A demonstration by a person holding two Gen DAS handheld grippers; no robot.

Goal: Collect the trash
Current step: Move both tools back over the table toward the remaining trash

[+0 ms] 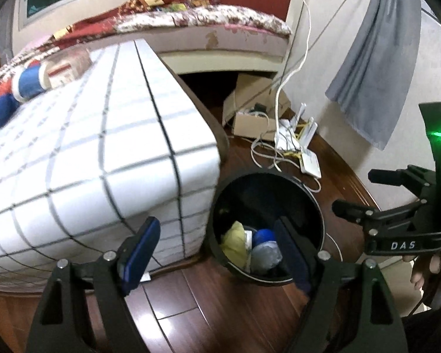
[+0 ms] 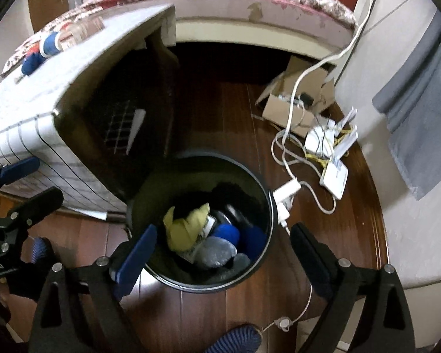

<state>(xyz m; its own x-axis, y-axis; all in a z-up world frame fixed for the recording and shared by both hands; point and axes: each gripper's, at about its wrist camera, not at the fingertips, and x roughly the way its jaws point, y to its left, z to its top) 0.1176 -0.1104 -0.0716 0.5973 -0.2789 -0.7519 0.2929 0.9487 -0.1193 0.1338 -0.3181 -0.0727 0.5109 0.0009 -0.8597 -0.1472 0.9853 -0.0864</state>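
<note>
Grippers first: the right gripper (image 2: 220,253) hangs directly above the bin with its jaws spread wide and nothing between them, two black metal arms with silver rivets, each tipped with a flat blue pad (image 2: 136,253). Over on the other side, the left gripper (image 1: 217,253) is spread wide too, and empty, its blue pad (image 1: 141,250) in front of the table's cloth while the opposite finger crosses the bin's mouth.

Below them stands the trash bin (image 2: 272,206), a round black can with a smooth glossy rim, upright on the floor just beside the table. And the trash is in there: a crumpled yellow wrapper (image 2: 188,229) on top, soft and creased, a blue cap (image 2: 227,234) next to it, and a crinkled clear plastic bottle (image 2: 216,253) beneath (the rest of the pile is too dark to tell apart).

Moving outward, the floor (image 2: 214,317) is dark reddish wood plank, polished enough to catch reflections. The table (image 1: 97,147) wears a white cloth with a thin grid of dark lines, draped over a rounded corner, and a blurred blue-and-white container (image 1: 29,82) lies on top.

Further out, a white charger block (image 2: 286,194) touches the bin's rim, its cable looping across the floor to flat white router boxes (image 2: 335,176) and an open cardboard box (image 2: 288,108). A grey cloth (image 1: 376,67) hangs in soft folds against the pale wall. In the left view the right gripper's dark frame shows at the edge, with fingers of a hand (image 1: 426,273) wrapped on it.
</note>
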